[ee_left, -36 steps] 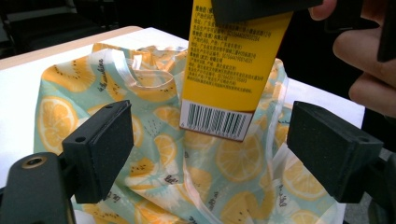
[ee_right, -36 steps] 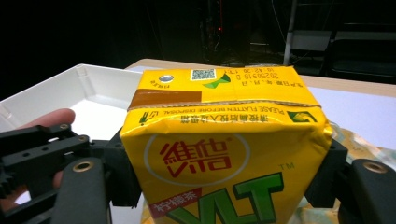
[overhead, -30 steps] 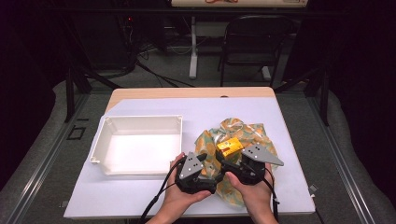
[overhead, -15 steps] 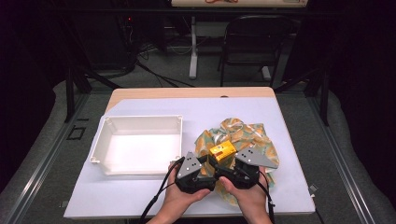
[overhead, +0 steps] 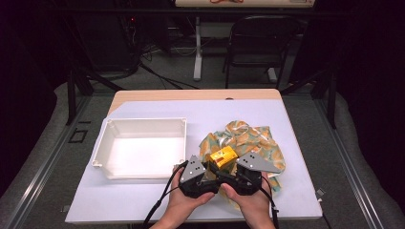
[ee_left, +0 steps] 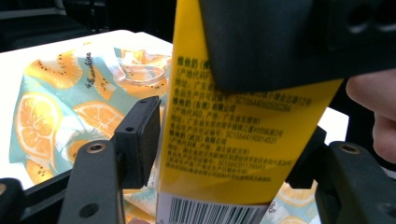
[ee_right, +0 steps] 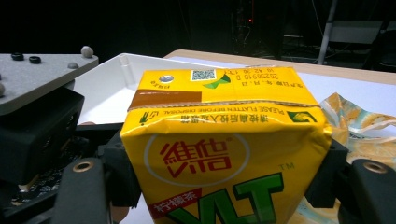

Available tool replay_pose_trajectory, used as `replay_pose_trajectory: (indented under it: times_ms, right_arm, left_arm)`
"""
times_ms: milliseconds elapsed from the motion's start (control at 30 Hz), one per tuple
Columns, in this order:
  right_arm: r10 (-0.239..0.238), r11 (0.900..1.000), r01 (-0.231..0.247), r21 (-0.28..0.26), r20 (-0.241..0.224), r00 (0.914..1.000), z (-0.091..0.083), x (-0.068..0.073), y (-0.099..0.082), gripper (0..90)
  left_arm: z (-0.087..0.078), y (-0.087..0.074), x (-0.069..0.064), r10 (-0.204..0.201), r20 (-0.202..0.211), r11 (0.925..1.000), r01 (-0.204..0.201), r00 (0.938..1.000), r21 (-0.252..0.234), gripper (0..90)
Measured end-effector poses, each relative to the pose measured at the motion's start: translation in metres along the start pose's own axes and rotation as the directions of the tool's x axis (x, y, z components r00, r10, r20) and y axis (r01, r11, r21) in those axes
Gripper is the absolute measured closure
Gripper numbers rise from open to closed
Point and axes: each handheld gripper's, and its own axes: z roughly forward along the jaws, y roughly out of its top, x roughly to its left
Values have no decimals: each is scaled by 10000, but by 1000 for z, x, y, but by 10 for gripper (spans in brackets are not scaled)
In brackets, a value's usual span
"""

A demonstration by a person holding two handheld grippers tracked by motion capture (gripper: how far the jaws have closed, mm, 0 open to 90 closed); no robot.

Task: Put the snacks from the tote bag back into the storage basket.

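Yellow carton board is filling the gap between the right gripper's (ee_right: 224, 186) fingers (ee_right: 119, 175): the two black pads are pressing on the left and right sides of a yellow lemon tea drink carton (ee_right: 224, 140), pinching it with its printed front facing the camera and its sealed top pointing away. The left gripper's (ee_left: 224, 154) fingers (ee_left: 140, 137) are standing on either side of the same carton, seen there from its text-covered side with a barcode near the lower edge; they have just been closing in on it. The left pad is lying just beside the carton's edge and the other pad is half hidden behind it, so I cannot tell whether they are already pressing. The right gripper's dark body is crossing over the upper part of that view, with a fingertip of the person's hand at the right edge.

Seen from above, the two grippers are meeting nose to nose, the carton raised between them, each held in one of the person's hands. Directly beneath and beyond the fingers, a crumpled bag printed with orange slices (overhead: 250, 140) is lying on the white counter (overhead: 143, 200). To the left of the fingers, a shallow white plastic tray (overhead: 102, 143) is sitting on the counter, near the bag but not touching it.
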Motion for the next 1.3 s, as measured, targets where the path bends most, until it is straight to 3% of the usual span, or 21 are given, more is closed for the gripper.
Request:
replay_pose_trajectory:
  times_ms: [33, 233, 300, 333, 600, 633, 833, 900, 1000, 1133, 1200, 1300]
  right_arm:
    - [0, 10000, 0, 7, -19, 10000, 0, 1, 0, 294]
    - [12, 10000, -12, -30, -90, 10000, 0, 3, 0, 293]
    - [-3, 10000, 3, -12, -119, 9999, 0, 4, 0, 293]
    - [-34, 10000, 34, -6, -108, 9999, 0, 4, 0, 293]
    - [-38, 10000, 38, 31, -146, 9999, 1, 4, -1, 293]
    - [-32, 10000, 33, 52, -145, 9999, 1, 5, -1, 293]
    - [-110, 9999, 112, 112, -163, 9998, 2, 7, -2, 292]
    - [-42, 10000, 43, 67, -197, 9998, 3, 6, -2, 292]
    - [-8, 10000, 10, 53, -265, 9996, 2, 5, -1, 289]
    - [51, 9999, -45, 153, -401, 9992, 3, 3, -1, 283]
    - [116, 9996, -101, 258, -552, 9984, 5, 1, -1, 277]
    - [166, 9996, -151, 239, -663, 9977, 5, 0, -1, 268]
  left_arm:
    - [0, 0, -1, -5, -184, 10000, 4, 9998, -43, 408]
    - [0, 0, -2, 58, -229, 10000, -59, 9997, -24, 414]
    - [0, 0, -1, 88, -34, 10000, -88, 10000, 21, 419]
    - [0, 0, -2, 75, -228, 10000, -76, 9997, -9, 419]
    - [0, 0, 0, -2, 31, 10000, 2, 10000, -9, 418]
    - [1, 0, -1, -15, -113, 10000, 15, 9999, -10, 417]
    - [1, 0, 0, 34, 75, 10000, -34, 10000, 85, 427]
    - [0, -1, -2, 77, -92, 10000, -76, 9999, 58, 442]
    - [-1, -1, -2, 104, 202, 9999, -105, 9997, 47, 470]
    - [-1, -2, -3, -6, -36, 10000, 6, 10000, 62, 484]
    - [-2, -3, -2, 11, 132, 9999, -13, 9999, 150, 493]
    - [-2, -2, -2, -72, -161, 9999, 74, 9998, 140, 499]
